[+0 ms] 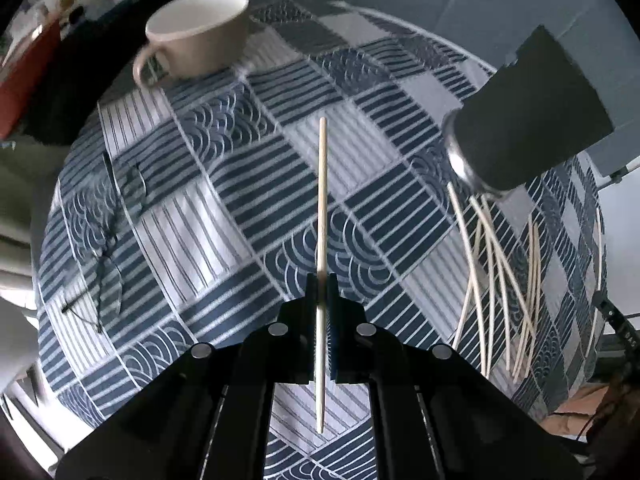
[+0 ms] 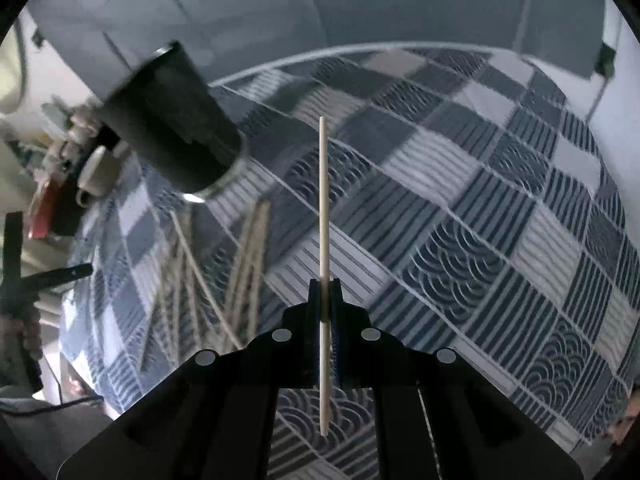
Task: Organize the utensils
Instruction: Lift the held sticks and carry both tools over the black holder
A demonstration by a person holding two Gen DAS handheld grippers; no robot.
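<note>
from the left wrist view, the left gripper (image 1: 320, 280) points steeply down at the table (image 1: 248, 184) with the blue patterned cloth. its two jaws are pressed tight on a thin wooden stick (image 1: 322, 200), which pokes out past them both ways. a beige cup (image 1: 200, 32) stands at the far edge. a dark cup (image 1: 528, 120) lies tipped over on the right, with a pile of sticks (image 1: 500, 272) spread just beside its mouth.

from the right wrist view, the right gripper (image 2: 325, 284) also tilts down, jaws squeezed on its own stick (image 2: 324, 208). the dark cup (image 2: 172, 120) and the pile (image 2: 240, 264) sit on the left.
</note>
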